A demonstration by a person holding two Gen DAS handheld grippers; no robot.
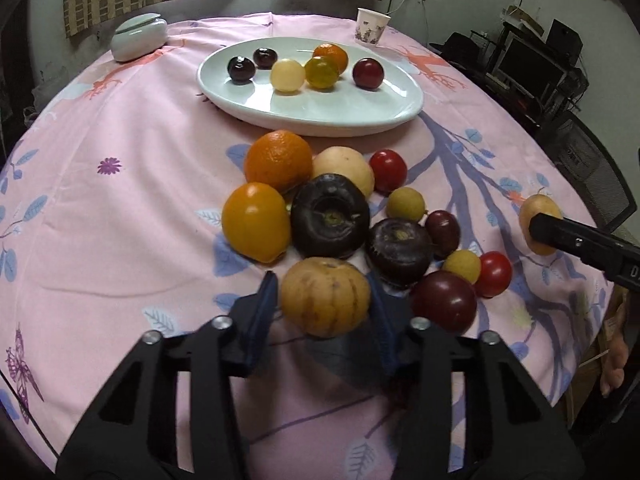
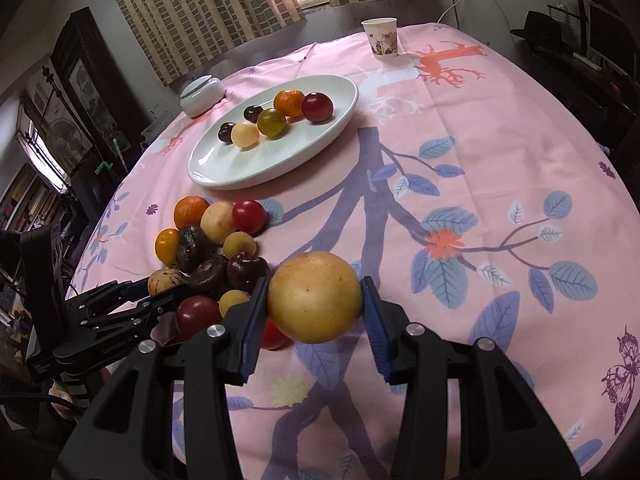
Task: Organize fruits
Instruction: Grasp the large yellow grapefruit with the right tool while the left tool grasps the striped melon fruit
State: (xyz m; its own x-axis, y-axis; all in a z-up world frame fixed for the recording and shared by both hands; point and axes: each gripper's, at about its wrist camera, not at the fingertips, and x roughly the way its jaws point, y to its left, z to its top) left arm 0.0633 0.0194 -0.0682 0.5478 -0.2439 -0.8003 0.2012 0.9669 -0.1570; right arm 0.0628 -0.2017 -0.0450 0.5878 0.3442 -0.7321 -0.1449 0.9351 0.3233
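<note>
Close wrist views (shared plate (image 1: 400, 116))

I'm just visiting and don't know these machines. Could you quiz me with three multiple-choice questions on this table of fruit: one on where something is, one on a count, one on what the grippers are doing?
1. Where does the paper cup stand?
A. on the white plate
B. on the cloth beyond the plate, near the table's far edge
C. among the loose fruit

2. How many fruits lie on the white plate?
A. three
B. six
C. nine

3. What is the right gripper doing?
A. standing open over bare cloth
B. clamping the plate's rim
C. holding a round yellow-brown fruit

Answers:
1 B: the cup stands alone past the plate.
2 B: two dark, one pale, one greenish-yellow, one orange and one red.
3 C: its blue pads press both sides of the fruit, while the left gripper holds a ribbed tan fruit.
</note>
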